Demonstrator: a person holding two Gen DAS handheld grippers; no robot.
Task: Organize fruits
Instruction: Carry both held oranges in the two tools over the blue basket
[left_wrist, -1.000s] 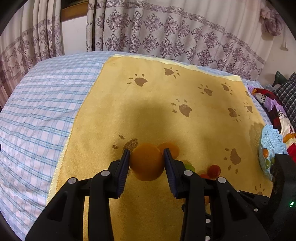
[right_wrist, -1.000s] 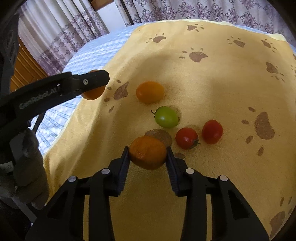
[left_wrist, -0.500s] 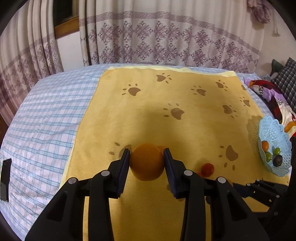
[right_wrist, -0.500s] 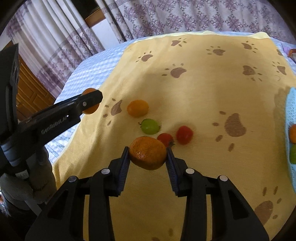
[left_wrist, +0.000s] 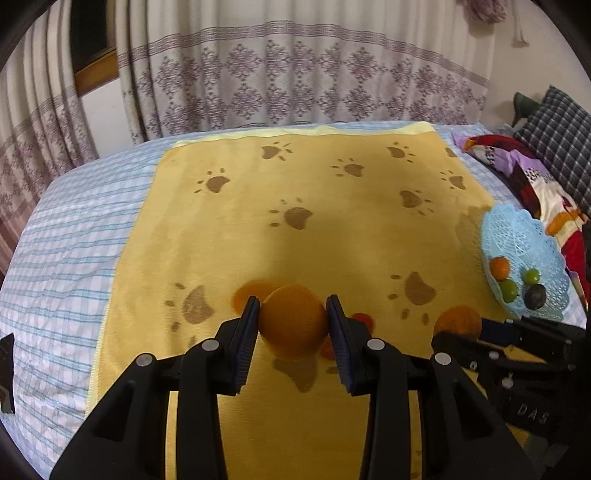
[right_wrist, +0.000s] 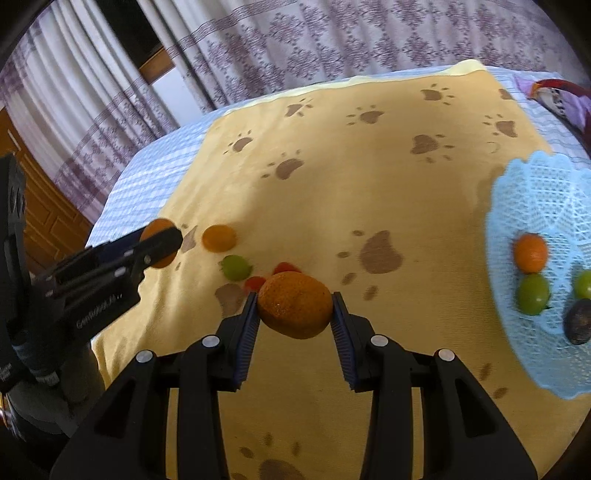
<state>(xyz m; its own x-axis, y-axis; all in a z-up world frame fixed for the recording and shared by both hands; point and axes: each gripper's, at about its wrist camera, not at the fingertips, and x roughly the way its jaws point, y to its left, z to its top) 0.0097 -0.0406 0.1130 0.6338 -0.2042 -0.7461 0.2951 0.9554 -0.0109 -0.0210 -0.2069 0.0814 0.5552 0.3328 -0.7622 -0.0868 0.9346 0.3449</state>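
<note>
Left gripper (left_wrist: 292, 325) — clamped on a smooth round orange (left_wrist: 293, 320), lifted above the yellow paw-print towel (left_wrist: 332, 236). Right gripper (right_wrist: 294, 314) — clamped on a rough-skinned mandarin (right_wrist: 295, 304), likewise held off the towel. Loose on the towel, right wrist view: one orange fruit (right_wrist: 218, 237), one green tomato (right_wrist: 235, 267), two red tomatoes (right_wrist: 286, 267) partly hidden behind the mandarin. Light-blue lattice basket (right_wrist: 543, 192) at the towel's right edge, holding one small orange (right_wrist: 530, 252), two green fruits (right_wrist: 532, 293) and one dark fruit (right_wrist: 579, 320). Towel laid on a blue-checked bed (left_wrist: 70, 236); patterned curtains (left_wrist: 295, 81) behind.
</note>
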